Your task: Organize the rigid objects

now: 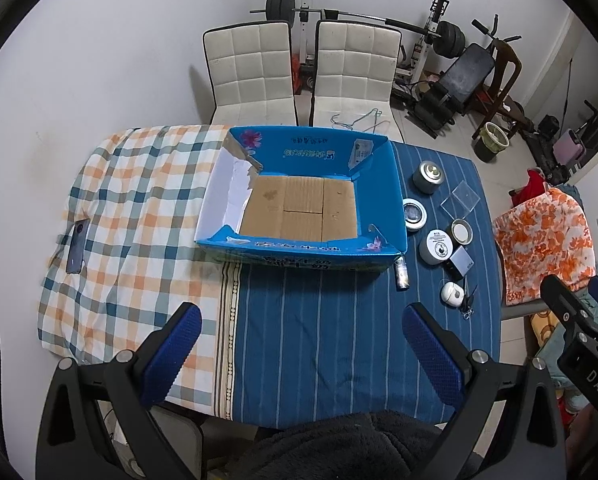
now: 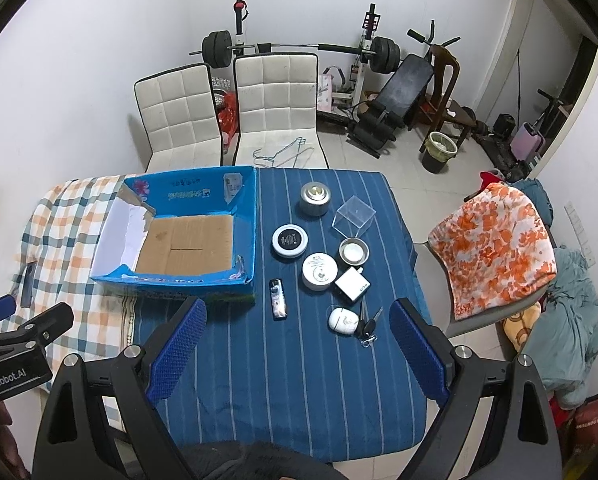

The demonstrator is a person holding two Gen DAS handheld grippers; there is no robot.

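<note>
An open blue cardboard box [image 1: 381,200] [image 2: 245,216] stands empty in the table's middle. To its right on the blue striped cloth lie small rigid items: a silver tin [image 2: 315,199], a clear plastic cube [image 2: 354,216], a black-topped round tin [image 2: 290,240], a small metal lid [image 2: 353,251], a white round tin [image 2: 319,271], a white charger [image 2: 351,284], a lighter [image 2: 277,298], a white earbud case [image 2: 343,321] and keys [image 2: 369,330]. My left gripper [image 1: 301,354] is open and empty, near the front edge. My right gripper [image 2: 299,354] is open and empty, short of the items.
A phone [image 1: 76,248] lies on the checked cloth at the left. Two white chairs [image 2: 277,100] stand behind the table. A chair with an orange floral cover [image 2: 499,248] stands at the right. Gym equipment lines the back wall.
</note>
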